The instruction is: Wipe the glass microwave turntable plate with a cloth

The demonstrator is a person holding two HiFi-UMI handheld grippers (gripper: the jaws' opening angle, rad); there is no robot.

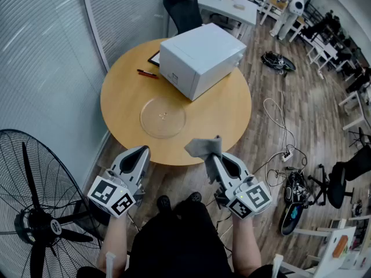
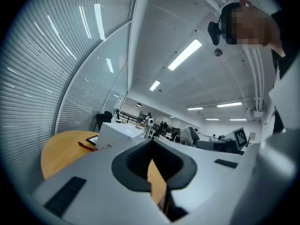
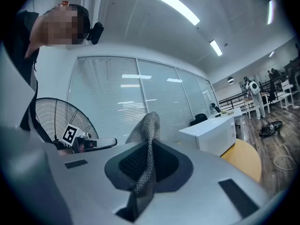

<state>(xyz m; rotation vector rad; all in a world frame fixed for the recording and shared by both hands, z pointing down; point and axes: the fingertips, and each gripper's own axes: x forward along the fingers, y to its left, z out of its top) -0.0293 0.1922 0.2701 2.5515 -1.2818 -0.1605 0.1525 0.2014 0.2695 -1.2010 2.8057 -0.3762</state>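
Note:
The clear glass turntable plate (image 1: 163,116) lies flat on the round wooden table (image 1: 122,97), in front of the white microwave (image 1: 200,58). A grey cloth (image 1: 204,150) is pinched in my right gripper (image 1: 218,155), which is shut on it just off the table's near edge; the cloth (image 3: 146,139) sticks up between the jaws in the right gripper view. My left gripper (image 1: 141,153) is shut with nothing in it, held level at the table's near edge, left of the right one. Both grippers are short of the plate.
A red pen (image 1: 147,73) and a dark tablet (image 1: 155,58) lie at the table's far left. A standing fan (image 1: 35,213) is at my left. Cables and a power strip (image 1: 284,154) lie on the floor to the right. An office chair (image 1: 184,10) stands beyond the table.

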